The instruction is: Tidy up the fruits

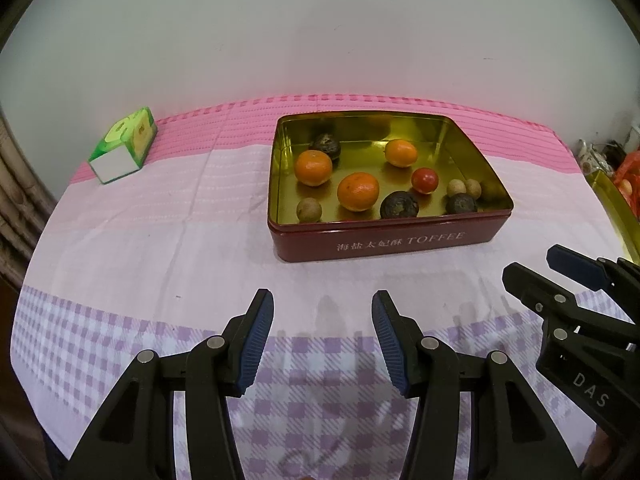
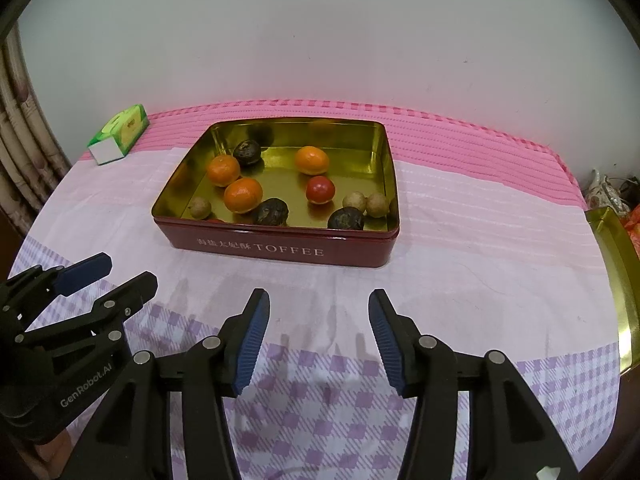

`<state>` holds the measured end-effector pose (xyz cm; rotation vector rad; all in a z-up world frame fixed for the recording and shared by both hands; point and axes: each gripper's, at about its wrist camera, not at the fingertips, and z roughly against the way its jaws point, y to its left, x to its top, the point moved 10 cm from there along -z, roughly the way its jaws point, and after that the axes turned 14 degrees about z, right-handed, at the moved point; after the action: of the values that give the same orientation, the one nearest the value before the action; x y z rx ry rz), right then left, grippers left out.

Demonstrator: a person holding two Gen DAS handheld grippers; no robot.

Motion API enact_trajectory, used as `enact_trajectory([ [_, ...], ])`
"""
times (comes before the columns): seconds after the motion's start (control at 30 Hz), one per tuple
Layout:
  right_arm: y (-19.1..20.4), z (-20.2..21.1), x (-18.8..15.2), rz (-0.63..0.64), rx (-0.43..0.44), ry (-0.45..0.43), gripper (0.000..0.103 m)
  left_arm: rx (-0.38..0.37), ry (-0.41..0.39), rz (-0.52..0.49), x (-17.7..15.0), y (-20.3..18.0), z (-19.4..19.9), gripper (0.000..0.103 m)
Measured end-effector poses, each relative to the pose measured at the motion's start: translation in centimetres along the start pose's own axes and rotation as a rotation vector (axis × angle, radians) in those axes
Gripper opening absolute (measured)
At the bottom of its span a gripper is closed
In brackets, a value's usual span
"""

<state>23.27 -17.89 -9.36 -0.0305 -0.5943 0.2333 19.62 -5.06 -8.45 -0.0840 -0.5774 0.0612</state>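
Here, nearest to me, my left gripper [image 1: 322, 338] and my right gripper [image 2: 319, 338] both hang wide open over the checked lilac end of the tablecloth [image 1: 160, 248], side by side, with nothing between the ribbed blue pads [image 2: 252, 344] of either. The arms are hard black plastic with small round metal pins at the joints.

Beyond them the cloth turns plain pale pink, soft and a little creased, and on it stands the tin [image 1: 384, 242], a shallow rectangular box with rounded corners, dark red outside, shiny gold inside, lid off. All the fruit I can see lies in it, loose and mixed: three smooth oranges [image 2: 243, 195], two close together at the left and a smaller one toward the back; one glossy red tomato [image 2: 320, 189] near the middle; three dark, wrinkled round fruits [image 2: 272, 212]; and three small tan, dull-skinned balls [image 2: 354, 202], two of them touching by the right wall, one alone at the front left.

So the fruit is gathered in one tin but not grouped by kind. That fits either fruit collected and done, or a mixed lot waiting to be sorted; I cannot tell which.

At the far right edge a second gold tin [image 2: 618, 280] shows only partly, with something orange-red past it that I cannot make out. Far left at the back sits a green tissue box [image 1: 122, 146] on the deeper pink stripe, before a plain white wall [image 1: 320, 32].
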Motion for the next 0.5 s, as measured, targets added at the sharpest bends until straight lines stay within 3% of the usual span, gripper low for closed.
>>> enact_trajectory([
  [0.5,-0.02,-0.12,-0.13,0.008,-0.001,0.007,0.049,0.02,-0.009,-0.004,-0.11,0.29,0.13,0.053],
])
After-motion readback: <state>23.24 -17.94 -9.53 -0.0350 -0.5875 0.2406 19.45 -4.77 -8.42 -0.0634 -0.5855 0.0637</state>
